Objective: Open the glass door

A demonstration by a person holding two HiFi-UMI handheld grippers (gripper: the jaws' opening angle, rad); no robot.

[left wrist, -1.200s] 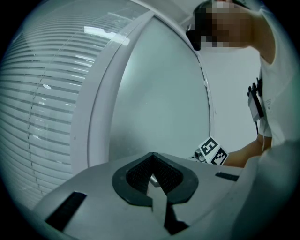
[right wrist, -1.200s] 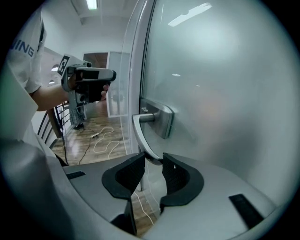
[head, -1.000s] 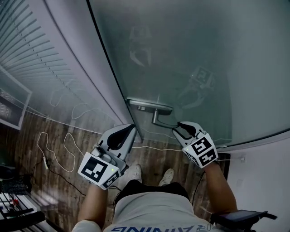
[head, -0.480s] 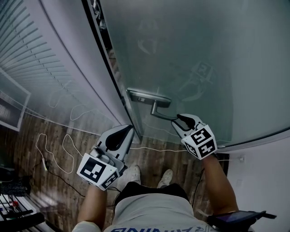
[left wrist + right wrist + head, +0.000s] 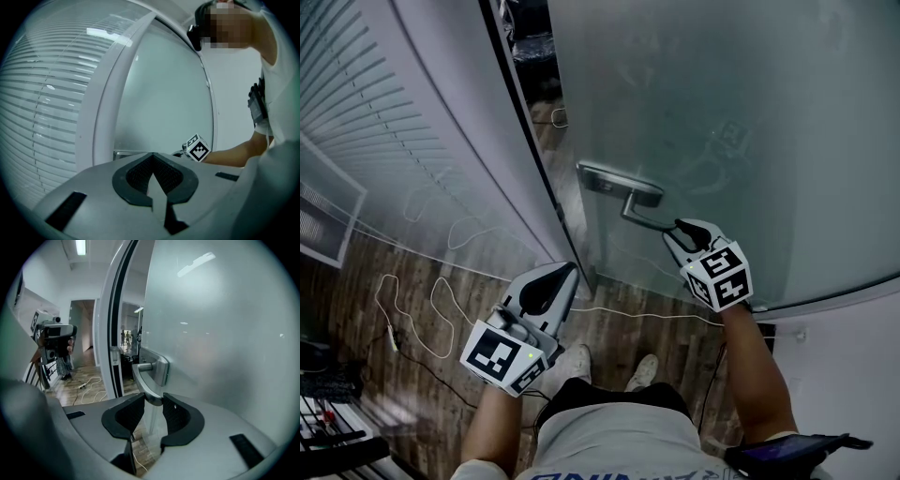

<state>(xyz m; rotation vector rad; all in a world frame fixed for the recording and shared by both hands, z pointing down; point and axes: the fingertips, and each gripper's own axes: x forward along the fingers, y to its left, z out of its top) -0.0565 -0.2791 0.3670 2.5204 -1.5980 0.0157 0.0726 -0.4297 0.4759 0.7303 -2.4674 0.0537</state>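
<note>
The frosted glass door (image 5: 722,112) stands ajar, with a gap between its edge and the dark door frame (image 5: 520,141). Its metal lever handle (image 5: 639,216) sticks out from a steel plate (image 5: 619,184). My right gripper (image 5: 680,230) is shut on the free end of the lever. In the right gripper view the handle (image 5: 145,380) runs down between the two dark pads (image 5: 129,413) of my right gripper (image 5: 153,401). My left gripper (image 5: 562,274) hangs low beside the frame, shut and holding nothing. The left gripper view shows my left gripper (image 5: 152,164) with its pads meeting.
A wall of blinds (image 5: 366,122) runs along the left. White cable (image 5: 422,309) loops over the wooden floor near the person's shoes (image 5: 581,361). Through the gap, another room with a camera on a stand (image 5: 54,333) shows. A white wall (image 5: 853,356) is at the right.
The door has swung open and the gap at the frame has widened. My right gripper moved right and up with the handle. The left gripper stayed put.
</note>
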